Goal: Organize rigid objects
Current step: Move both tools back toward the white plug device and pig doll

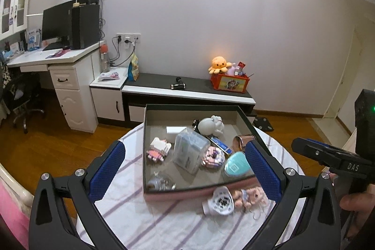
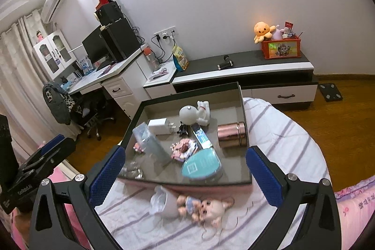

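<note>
Both the left hand-held gripper (image 1: 185, 170) and right hand-held gripper (image 2: 185, 172) gape wide, empty, above the shallow dark cardboard tray (image 2: 246, 132); a pink-haired plastic doll (image 2: 206, 206) lies beside it.

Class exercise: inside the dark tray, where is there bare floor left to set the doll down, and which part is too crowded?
Inside the tray, bare floor remains along the far wall behind the white figurine, and in the near right corner between the teal case and the copper flask. The middle and left are crowded. The doll lies outside.
</note>
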The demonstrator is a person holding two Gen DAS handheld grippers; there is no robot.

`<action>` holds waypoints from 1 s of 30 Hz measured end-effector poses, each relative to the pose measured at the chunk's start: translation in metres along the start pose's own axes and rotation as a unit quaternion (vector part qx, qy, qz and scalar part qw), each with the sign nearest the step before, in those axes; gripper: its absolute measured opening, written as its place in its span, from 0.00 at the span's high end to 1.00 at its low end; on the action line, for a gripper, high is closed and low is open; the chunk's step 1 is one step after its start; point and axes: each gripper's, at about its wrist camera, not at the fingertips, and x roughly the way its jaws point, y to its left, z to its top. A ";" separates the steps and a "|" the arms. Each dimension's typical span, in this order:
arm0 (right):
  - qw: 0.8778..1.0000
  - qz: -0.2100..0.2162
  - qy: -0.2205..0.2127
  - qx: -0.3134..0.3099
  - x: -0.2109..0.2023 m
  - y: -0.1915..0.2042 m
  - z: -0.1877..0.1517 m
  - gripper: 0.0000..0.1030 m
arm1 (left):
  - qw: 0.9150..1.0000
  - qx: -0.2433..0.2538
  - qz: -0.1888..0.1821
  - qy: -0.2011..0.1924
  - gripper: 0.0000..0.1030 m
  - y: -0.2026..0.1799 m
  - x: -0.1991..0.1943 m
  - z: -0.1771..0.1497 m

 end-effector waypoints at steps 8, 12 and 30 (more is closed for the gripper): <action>1.000 0.004 -0.015 0.001 -0.037 0.003 -0.031 0.00 | 1.000 -0.016 0.003 -0.003 0.00 0.000 -0.036 -0.030; 1.000 -0.003 -0.027 -0.006 -0.055 0.009 -0.045 0.00 | 1.000 -0.018 0.006 -0.006 0.00 -0.005 -0.053 -0.047; 0.995 -0.077 0.007 -0.055 -0.076 0.029 -0.139 0.00 | 0.999 -0.004 0.031 0.029 0.00 -0.028 -0.082 -0.117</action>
